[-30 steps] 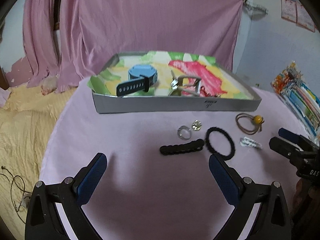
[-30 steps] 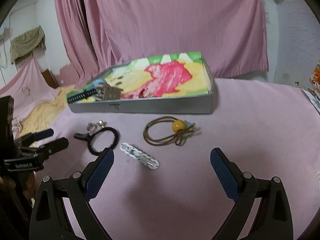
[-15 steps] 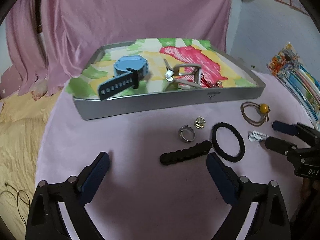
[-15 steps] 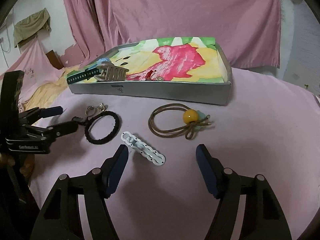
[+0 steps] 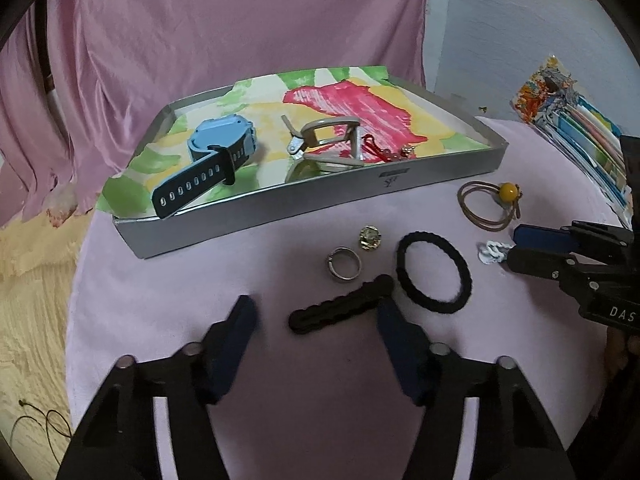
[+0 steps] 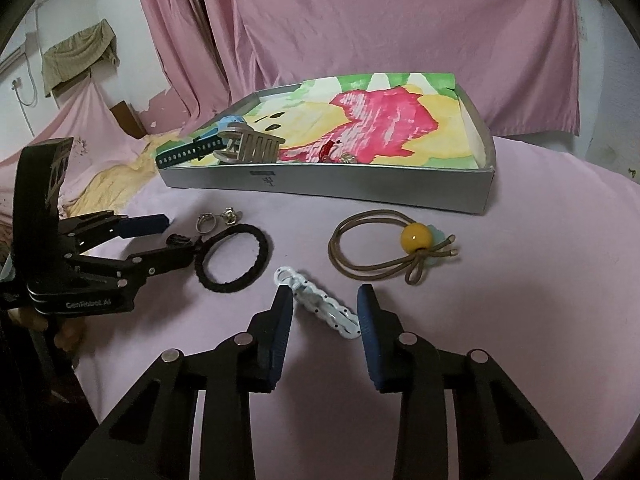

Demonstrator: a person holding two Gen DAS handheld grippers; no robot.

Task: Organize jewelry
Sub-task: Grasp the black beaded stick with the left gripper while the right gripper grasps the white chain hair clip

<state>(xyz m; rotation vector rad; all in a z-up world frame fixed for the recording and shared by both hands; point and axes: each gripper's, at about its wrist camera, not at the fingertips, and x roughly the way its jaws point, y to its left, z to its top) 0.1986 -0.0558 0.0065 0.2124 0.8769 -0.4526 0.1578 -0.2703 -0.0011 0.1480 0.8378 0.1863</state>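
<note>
A pink cloth (image 5: 224, 32) is hanging as a backdrop behind the table. A stack of colourful booklets (image 5: 576, 136) is lying at the right edge, and a yellow blanket (image 5: 32, 280) is spreading at the left. An olive cloth (image 6: 80, 54) is hanging on the white wall.

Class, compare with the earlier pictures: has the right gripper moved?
Yes. The right gripper has moved forward and narrowed; its fingers now flank the white clip, which lies where it was on the table.

Home bedroom: pink drapes (image 6: 360, 20), bedding (image 5: 32, 280).
</note>
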